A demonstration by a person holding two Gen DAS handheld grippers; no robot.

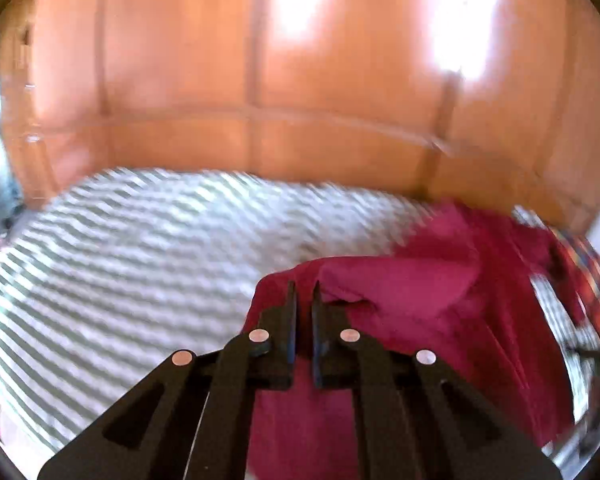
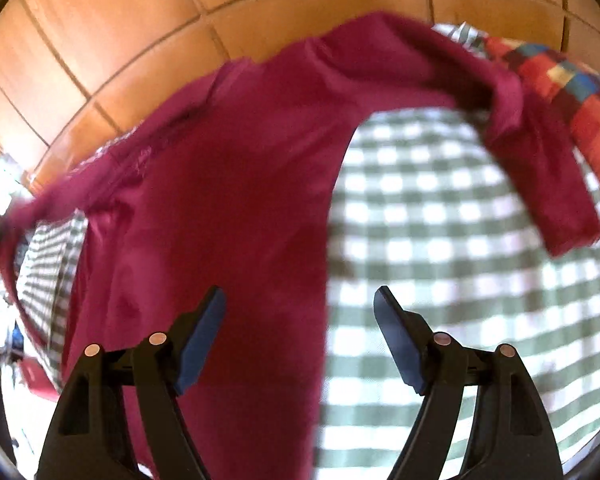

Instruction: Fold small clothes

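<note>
Left gripper (image 1: 305,300) jaws clamped on red shirt (image 2: 236,184) edge. Right gripper (image 2: 300,304) jaws apart, empty; shirt's long body runs straight ahead, under its left jaw.

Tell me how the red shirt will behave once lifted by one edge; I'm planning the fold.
The red shirt is probably floppy: it drapes and creases where the left gripper pinches it. It looks light, being thin cloth. Its sleeve hangs loose, so it will likely swing.
</note>
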